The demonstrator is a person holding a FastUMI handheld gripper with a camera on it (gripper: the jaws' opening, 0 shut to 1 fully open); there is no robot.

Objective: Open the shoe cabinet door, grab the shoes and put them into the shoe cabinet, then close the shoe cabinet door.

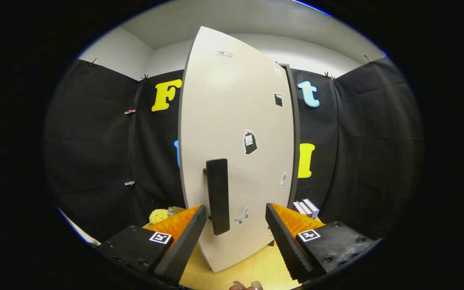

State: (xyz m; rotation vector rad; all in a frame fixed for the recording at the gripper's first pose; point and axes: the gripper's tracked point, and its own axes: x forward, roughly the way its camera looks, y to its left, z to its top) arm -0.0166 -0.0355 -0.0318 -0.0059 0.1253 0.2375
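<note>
Fingers spread wide at the shoe cabinet door, holding nothing.
Your gripper has its handle just ahead, hugging the left finger, not centred. Close now and you may pinch it off-side and slip, or the right finger scrapes the panel. I can't tell whether the door is shut or ajar.

cream cabinet door, black handle, yellow plush toy

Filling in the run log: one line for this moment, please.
gripper: jaws open | door handle: just ahead, nearer the left jaw | cabinet door: angled toward camera | shoes: unseen
</note>
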